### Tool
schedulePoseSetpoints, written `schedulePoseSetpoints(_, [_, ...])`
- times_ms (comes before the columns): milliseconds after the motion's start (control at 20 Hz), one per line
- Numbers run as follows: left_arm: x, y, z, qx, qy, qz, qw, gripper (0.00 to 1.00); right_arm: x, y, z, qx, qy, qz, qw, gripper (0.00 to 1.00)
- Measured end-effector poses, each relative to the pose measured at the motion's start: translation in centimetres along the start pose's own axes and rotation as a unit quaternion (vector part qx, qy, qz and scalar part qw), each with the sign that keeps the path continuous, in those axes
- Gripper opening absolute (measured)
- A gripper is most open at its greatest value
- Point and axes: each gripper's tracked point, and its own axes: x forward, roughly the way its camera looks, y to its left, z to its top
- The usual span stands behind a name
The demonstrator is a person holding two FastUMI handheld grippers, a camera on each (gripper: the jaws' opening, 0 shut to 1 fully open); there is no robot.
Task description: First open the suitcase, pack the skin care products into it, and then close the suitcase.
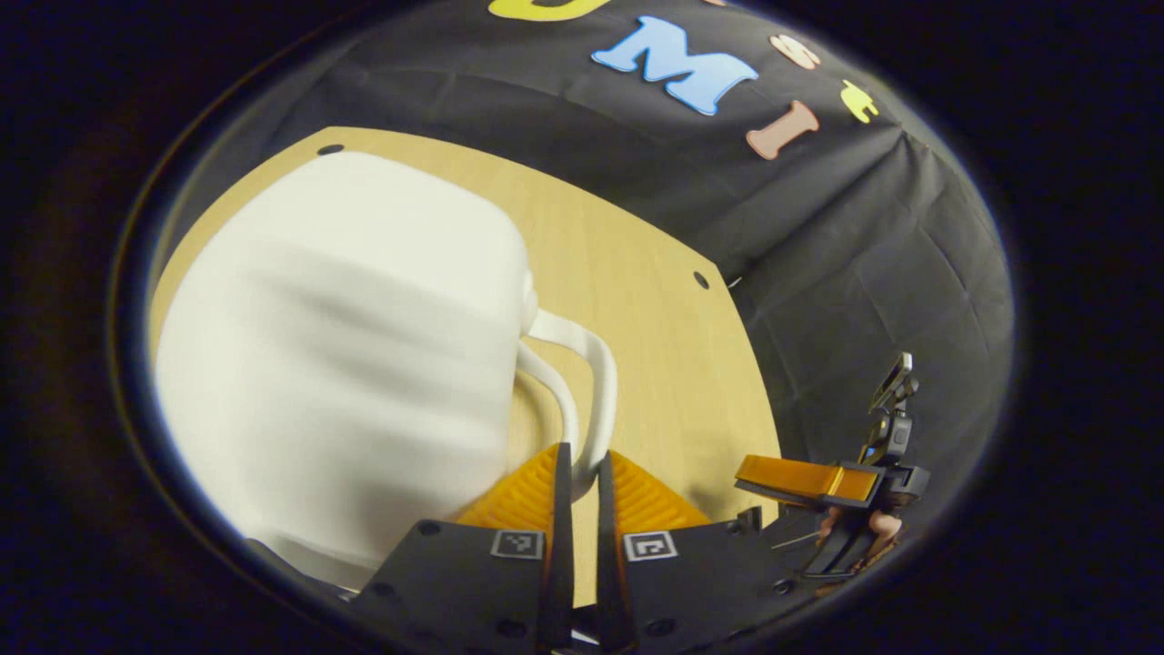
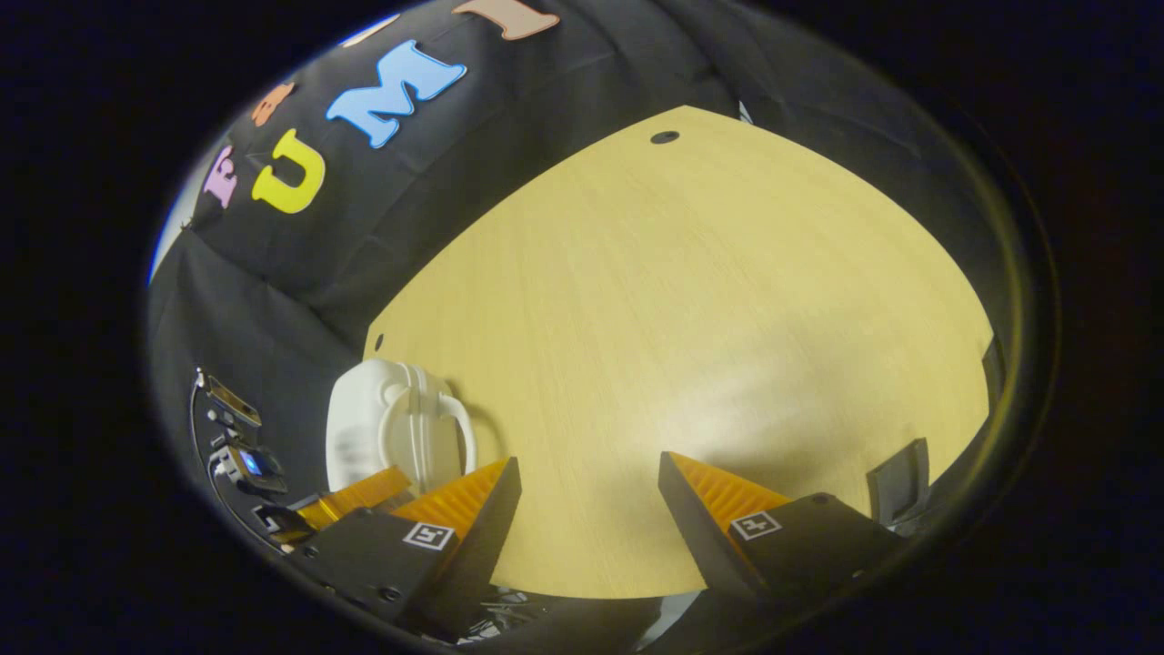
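**Left claw pinching the suitcase handle, right claw spread over the table**

Your left gripper (image 1: pixel 582 459) reaches forward at table level, its two orange fingers nearly together with the white handle (image 1: pixel 596 382) of the suitcase (image 1: pixel 346 364) caught between their tips. In the right gripper view you can see that same gripper (image 2: pixel 359 496) low at the left, just beside the case.

Your right gripper (image 2: pixel 589 478) hangs above the bare wooden table (image 2: pixel 691 318), tilted down toward it, its fingers spread wide with nothing between them. In the left gripper view it sits off to the right (image 1: pixel 818 482), beyond the table edge, well apart from the case.

The suitcase is a white, rounded hard shell lying on the table's left part, closed, with two looped handles side by side. It looks blurred in the left gripper view.
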Motion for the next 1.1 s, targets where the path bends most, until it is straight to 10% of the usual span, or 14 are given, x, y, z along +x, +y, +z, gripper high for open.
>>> schedulePoseSetpoints(300, [-0.1, 0.7, -0.6, -0.056, -0.059, 0.081, 0.993, 0.51, -0.6, -0.3, 4.0, -0.047, -0.023, 0.015, 0.999, 0.94])
schedulePoseSetpoints(600, [-2.7, -4.2, 6.0, 0.089, -0.175, 0.180, 0.964, 0.70, -5.0, 1.5, 11.9, -0.152, -0.157, 0.000, 0.976, 0.93])
schedulePoseSetpoints(800, [-6.7, -12.5, 14.7, 0.179, -0.299, 0.176, 0.920, 0.74, -11.9, 6.0, 19.7, -0.245, -0.330, -0.023, 0.911, 0.93])
schedulePoseSetpoints(900, [-9.8, -16.9, 18.8, 0.214, -0.372, 0.161, 0.889, 0.92, -16.5, 9.0, 22.7, -0.270, -0.404, -0.023, 0.874, 0.93])
schedulePoseSetpoints(1100, [-14.6, -24.9, 23.1, 0.237, -0.503, 0.143, 0.819, 0.90, -22.0, 14.1, 25.3, -0.299, -0.499, 0.002, 0.813, 0.93])
